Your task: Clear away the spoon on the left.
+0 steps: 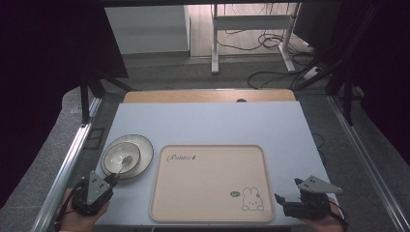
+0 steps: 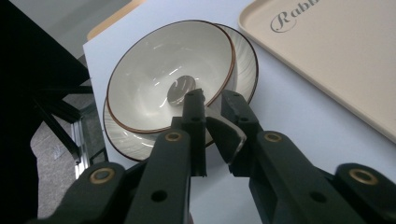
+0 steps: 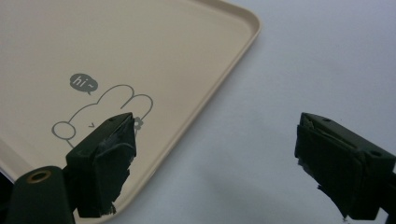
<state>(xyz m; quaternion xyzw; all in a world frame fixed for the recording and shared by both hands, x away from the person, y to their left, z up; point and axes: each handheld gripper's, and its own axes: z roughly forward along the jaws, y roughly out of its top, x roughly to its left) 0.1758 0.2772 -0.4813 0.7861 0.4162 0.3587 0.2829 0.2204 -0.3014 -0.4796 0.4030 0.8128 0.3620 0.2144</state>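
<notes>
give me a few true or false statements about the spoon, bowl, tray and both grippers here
1. The left gripper is closed on the spoon handle. True.
2. The bowl sits on the tray. False: it sits on a plate beside the tray.
3. The right gripper holds a cup. False: its jaws stand wide apart with nothing between them.
4. The spoon's head rests inside the bowl. True.
5. The tray bears a rabbit drawing. True.
</notes>
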